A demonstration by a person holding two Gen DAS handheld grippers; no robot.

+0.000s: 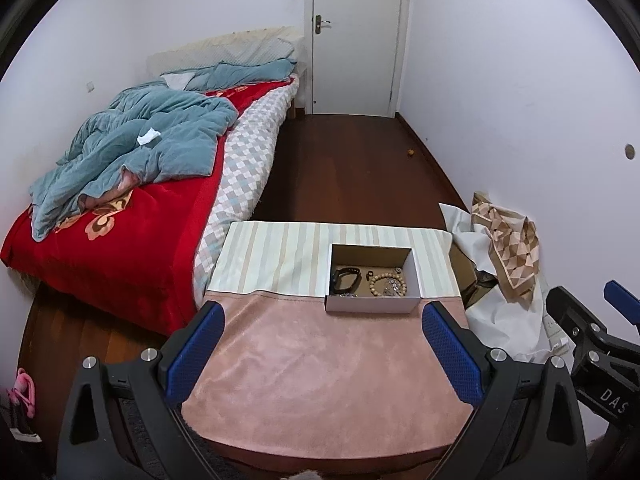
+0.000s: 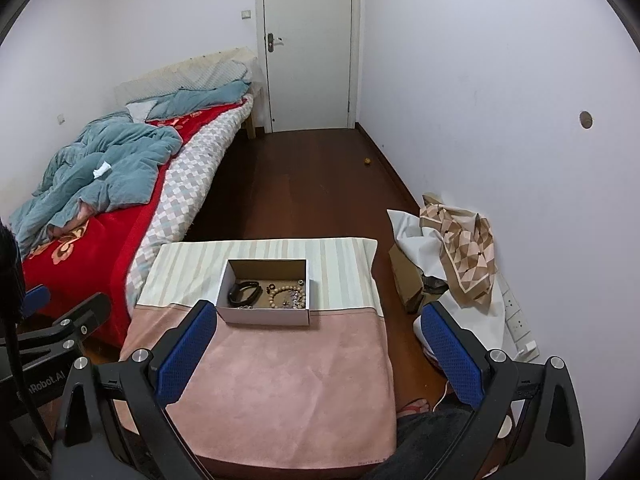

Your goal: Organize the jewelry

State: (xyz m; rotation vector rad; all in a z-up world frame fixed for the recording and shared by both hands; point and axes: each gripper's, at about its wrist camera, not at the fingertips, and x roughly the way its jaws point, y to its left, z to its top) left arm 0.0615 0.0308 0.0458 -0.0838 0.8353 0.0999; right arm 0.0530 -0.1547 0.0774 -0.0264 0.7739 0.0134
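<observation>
Both hand-held grippers, left (image 1: 322, 350) and right (image 2: 318, 346), hung open and empty as I faced the jewelry box (image 1: 373, 280) straight ahead, nearer my left.

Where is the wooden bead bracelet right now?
In both views, the bead bracelet lies inside the open cardboard box on the cloth-covered table, right of the black wristband.

I have both grippers raised and level, side by side, with nothing between their fingers. My left gripper (image 1: 322, 346) has its jaws spread wide, blue pads (image 1: 450, 356) facing each other. My right gripper (image 2: 318, 346) is spread equally wide and appears at the right edge of the left wrist view, just beside the left one.
</observation>
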